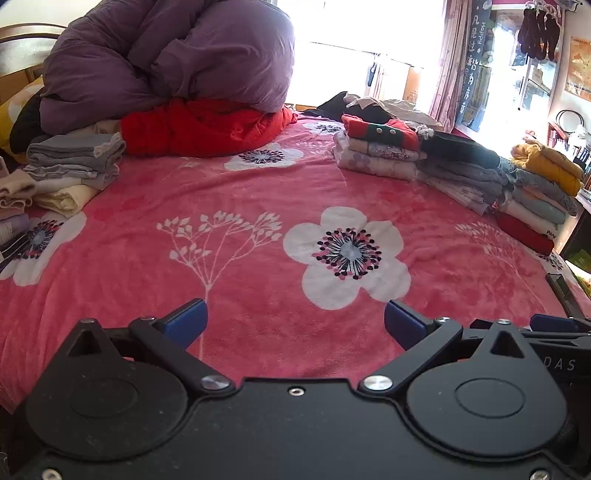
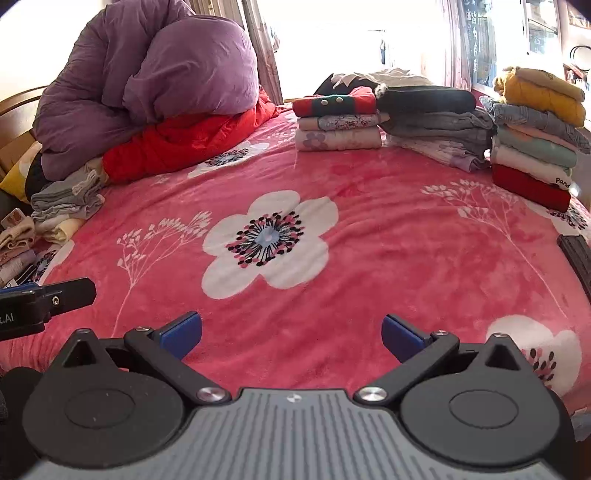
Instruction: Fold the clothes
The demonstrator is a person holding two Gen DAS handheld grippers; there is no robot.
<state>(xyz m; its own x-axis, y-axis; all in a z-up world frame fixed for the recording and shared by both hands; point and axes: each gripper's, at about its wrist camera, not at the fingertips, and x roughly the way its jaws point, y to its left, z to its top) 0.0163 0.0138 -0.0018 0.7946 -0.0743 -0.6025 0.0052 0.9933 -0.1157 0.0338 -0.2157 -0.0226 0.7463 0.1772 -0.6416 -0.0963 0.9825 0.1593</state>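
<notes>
Beyond both wide-open hand-held grippers (image 1: 295, 321) (image 2: 291, 336): folded stacks (image 2: 338, 120), well apart.

We could not see past the glaring window (image 1: 362, 33). The dark strip (image 2: 578, 258) was cut off at the right edge, and the purple duvet (image 1: 166, 55) hid most of the headboard (image 1: 18, 40).

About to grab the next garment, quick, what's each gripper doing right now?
Left gripper: open, holding nothing, over the pink floral blanket.
Right gripper: open, holding nothing.
</notes>
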